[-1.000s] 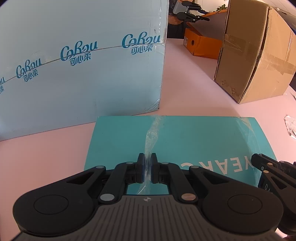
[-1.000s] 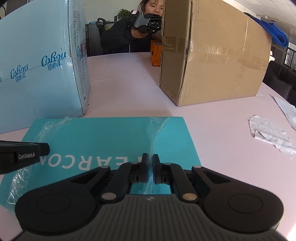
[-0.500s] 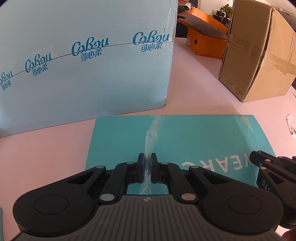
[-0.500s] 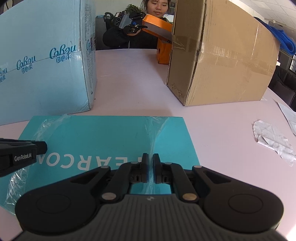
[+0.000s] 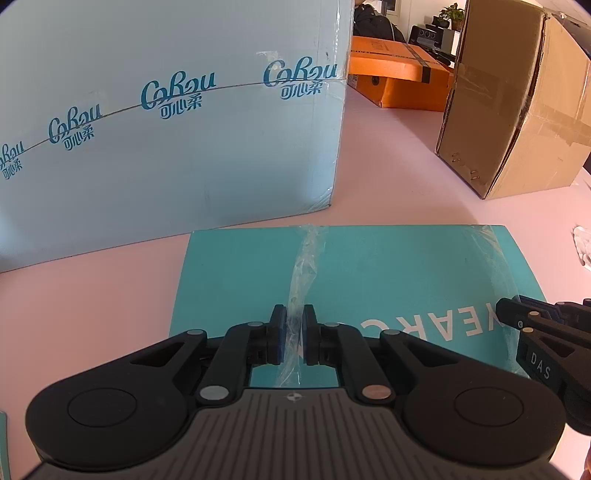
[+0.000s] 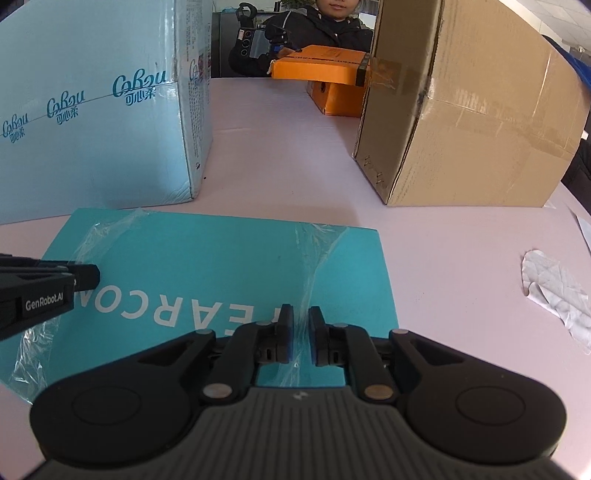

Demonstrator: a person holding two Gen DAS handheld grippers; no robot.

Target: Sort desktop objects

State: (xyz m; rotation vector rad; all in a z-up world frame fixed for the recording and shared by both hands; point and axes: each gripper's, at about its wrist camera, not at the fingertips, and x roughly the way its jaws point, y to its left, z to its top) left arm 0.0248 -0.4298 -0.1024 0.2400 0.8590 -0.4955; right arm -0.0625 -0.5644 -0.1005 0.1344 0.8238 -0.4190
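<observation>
A flat teal box (image 5: 369, 273) with white lettering and loose clear plastic wrap lies on the pink table, seen also in the right wrist view (image 6: 207, 269). My left gripper (image 5: 293, 338) is shut on a raised fold of the plastic wrap (image 5: 301, 280) at the box's near edge. My right gripper (image 6: 301, 336) is shut on another fold of the wrap (image 6: 314, 258) near the box's right end. Each gripper shows at the edge of the other's view.
A large light-blue carton (image 5: 166, 118) stands just behind the teal box on the left. A brown cardboard box (image 6: 461, 110) stands at the right. An orange box (image 6: 332, 85) and a seated person (image 6: 325, 29) are at the far side. Crumpled white paper (image 6: 557, 291) lies right.
Both grippers with the teal box have moved forward, closer to the blue carton and the brown box. The orange box's lid at the far side has come down. Both grips hold unchanged.
</observation>
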